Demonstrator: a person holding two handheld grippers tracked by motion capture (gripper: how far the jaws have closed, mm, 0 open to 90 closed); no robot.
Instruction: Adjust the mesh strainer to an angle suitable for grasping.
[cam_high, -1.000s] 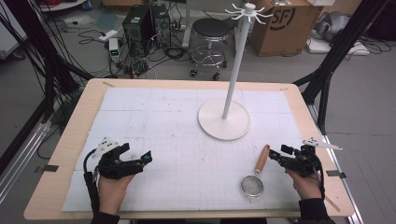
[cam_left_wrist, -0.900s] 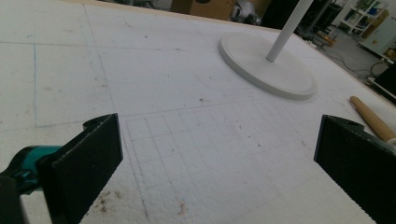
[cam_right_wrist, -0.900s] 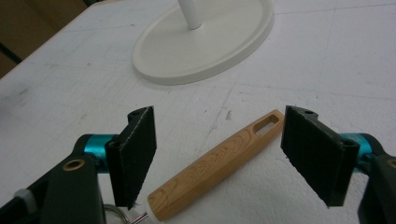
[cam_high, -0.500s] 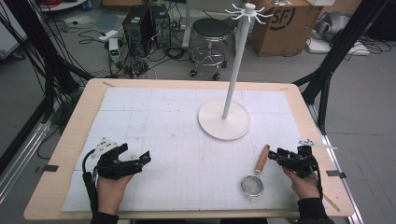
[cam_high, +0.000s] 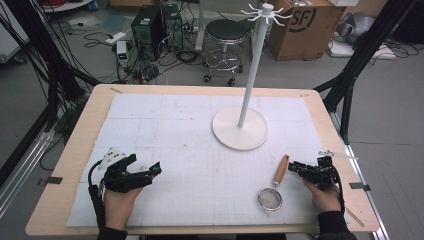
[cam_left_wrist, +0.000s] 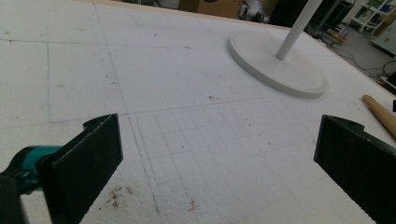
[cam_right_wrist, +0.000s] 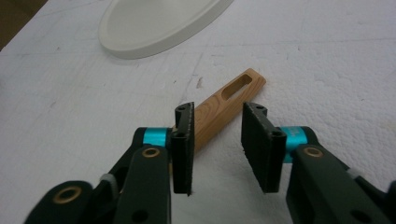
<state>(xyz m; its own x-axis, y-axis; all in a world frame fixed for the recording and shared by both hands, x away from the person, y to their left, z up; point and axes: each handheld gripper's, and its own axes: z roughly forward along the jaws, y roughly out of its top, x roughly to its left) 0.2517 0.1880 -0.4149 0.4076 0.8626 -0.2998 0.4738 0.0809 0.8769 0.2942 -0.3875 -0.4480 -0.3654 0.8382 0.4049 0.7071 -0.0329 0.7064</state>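
A small mesh strainer (cam_high: 270, 199) with a wooden handle (cam_high: 280, 170) lies flat on the white mat at the front right. My right gripper (cam_high: 293, 167) is low at the handle's top end. In the right gripper view the handle (cam_right_wrist: 229, 100) runs between the jaws of that gripper (cam_right_wrist: 217, 140). The jaws have just been closing, but a gap still shows beside the right pad, so it is open. My left gripper (cam_high: 146, 163) rests on the mat at the front left. Its jaws (cam_left_wrist: 217, 140) stand wide open around bare mat.
A white stand with a round base (cam_high: 240, 127) and a tall pole topped by hooks (cam_high: 265, 12) rises behind the strainer, right of centre. Its base (cam_left_wrist: 280, 70) is ahead of the left gripper. The wooden table edge (cam_high: 75, 150) frames the mat.
The right gripper's jaws have narrowed around the wooden handle, and the hand has crept slightly toward it. The left gripper has stayed still and open.
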